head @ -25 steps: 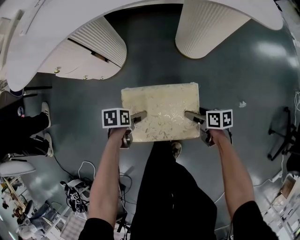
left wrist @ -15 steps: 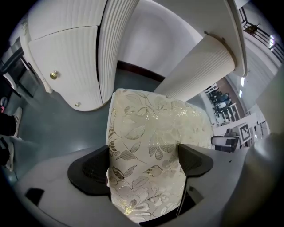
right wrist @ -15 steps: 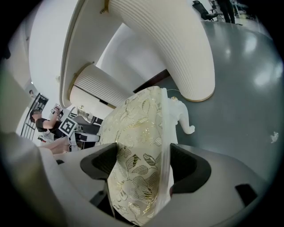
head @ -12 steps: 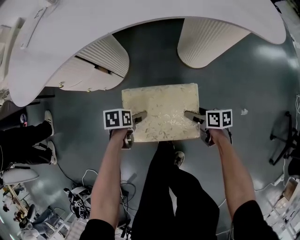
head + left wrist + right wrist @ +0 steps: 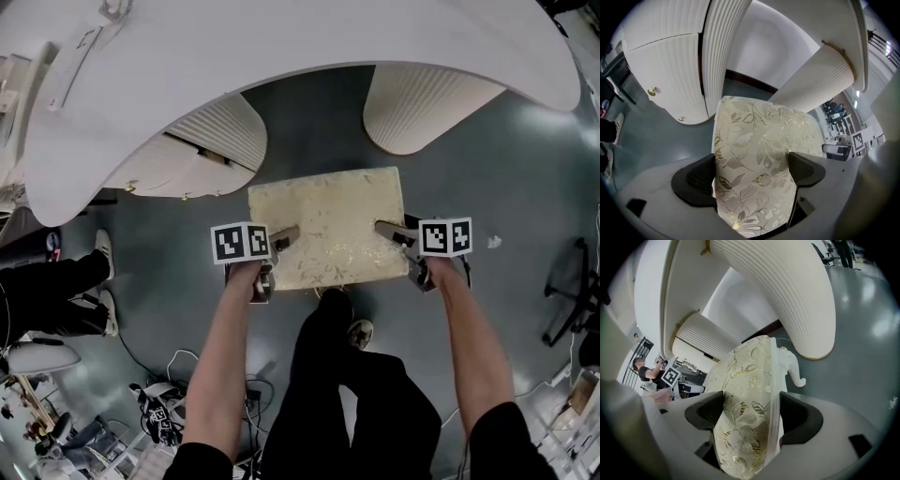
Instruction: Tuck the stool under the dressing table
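Clamping the stool [image 5: 326, 225] from both short sides: with the left gripper [image 5: 284, 234] on its left edge, with the right gripper [image 5: 385, 229] on its right edge. Holding it over the grey floor [image 5: 525, 169] just in front of the dressing table [image 5: 281, 66], in line with the gap between the ribbed left pedestal [image 5: 211, 150] and the ribbed right pedestal [image 5: 431, 103]. Far edge close to the tabletop's rim, perhaps just beneath it; hard to judge from above.

Along the left gripper view: pinching the gold-leaf cushion [image 5: 759, 136] tight between both dark pads, with a brass knob [image 5: 653, 90] plain on the left pedestal's door, a mere speck from the head.

Along the right gripper view: biting the cushion's side edge likewise, and catching a white carved leg [image 5: 793, 367] under the seat, hidden from the head view by the cushion.

Only from the head: the person's dark-trousered legs [image 5: 347, 394] just behind the stool.
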